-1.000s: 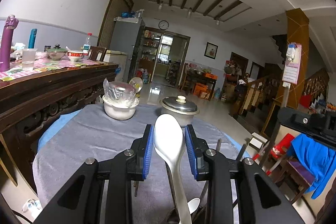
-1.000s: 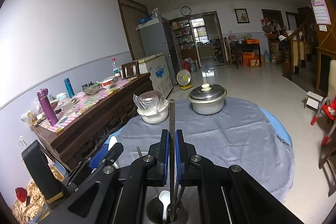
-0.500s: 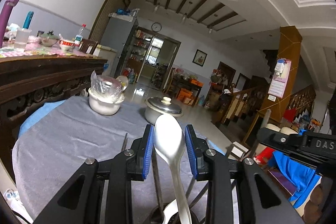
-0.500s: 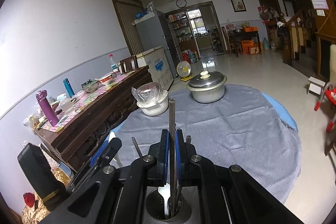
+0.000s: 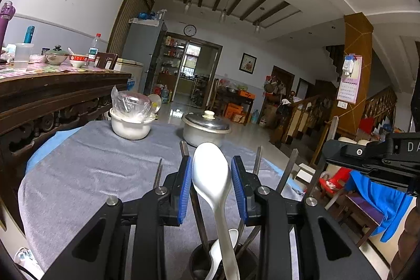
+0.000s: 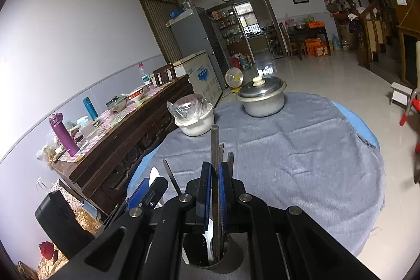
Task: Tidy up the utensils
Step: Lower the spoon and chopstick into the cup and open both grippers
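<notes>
Spoon (image 5: 211, 175) upright between parted left gripper (image 5: 211, 185) pads, handle in holder (image 5: 223, 260). Right gripper (image 6: 215, 185) clenched on metal rod (image 6: 214, 146) over holder. Lower rod straight, release once seated.

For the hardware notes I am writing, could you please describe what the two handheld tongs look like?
Both the left tongs and the right tongs have matte black angular frames with triangular cut-outs, silver round bolt heads at the joints, and blue ribbed pads lining the inner faces. White lettering, cut off by the frame edge, marks the right unit's body. No cables or sleeves are visible.
</notes>
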Motion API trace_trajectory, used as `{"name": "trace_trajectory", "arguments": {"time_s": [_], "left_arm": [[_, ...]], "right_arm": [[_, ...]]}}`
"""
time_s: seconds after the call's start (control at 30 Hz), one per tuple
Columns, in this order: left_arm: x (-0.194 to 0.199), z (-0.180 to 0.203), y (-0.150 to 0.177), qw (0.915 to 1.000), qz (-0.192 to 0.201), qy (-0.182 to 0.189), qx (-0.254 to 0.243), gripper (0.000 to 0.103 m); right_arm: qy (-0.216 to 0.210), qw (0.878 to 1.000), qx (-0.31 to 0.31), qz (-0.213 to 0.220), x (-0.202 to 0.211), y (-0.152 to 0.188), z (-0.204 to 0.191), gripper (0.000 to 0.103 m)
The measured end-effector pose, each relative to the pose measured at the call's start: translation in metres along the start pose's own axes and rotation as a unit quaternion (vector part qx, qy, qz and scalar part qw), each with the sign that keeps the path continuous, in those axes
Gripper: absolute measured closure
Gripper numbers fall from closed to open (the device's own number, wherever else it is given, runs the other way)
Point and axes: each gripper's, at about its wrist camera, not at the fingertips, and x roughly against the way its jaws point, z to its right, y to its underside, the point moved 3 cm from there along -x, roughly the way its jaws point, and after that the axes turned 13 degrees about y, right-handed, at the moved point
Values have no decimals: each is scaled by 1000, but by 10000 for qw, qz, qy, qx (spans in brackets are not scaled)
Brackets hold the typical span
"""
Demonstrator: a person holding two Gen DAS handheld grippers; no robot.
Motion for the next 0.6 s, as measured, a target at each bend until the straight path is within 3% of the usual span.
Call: {"name": "trace_trajectory", "arguments": {"time_s": [0.37,0.5,0.6], "left_arm": [[0,-1,14,9996,-249,118,-115,71],[8,-6,11,9995,-266,160,-106,61],[16,-8,6,9996,-185,161,-163,59]], "right_arm": [[-64,9997,8,-256,-7,5,0,95],[-59,9995,-115,-296,-7,2,7,95],[50,9994,-213,-285,-7,-1,14,95]]}}
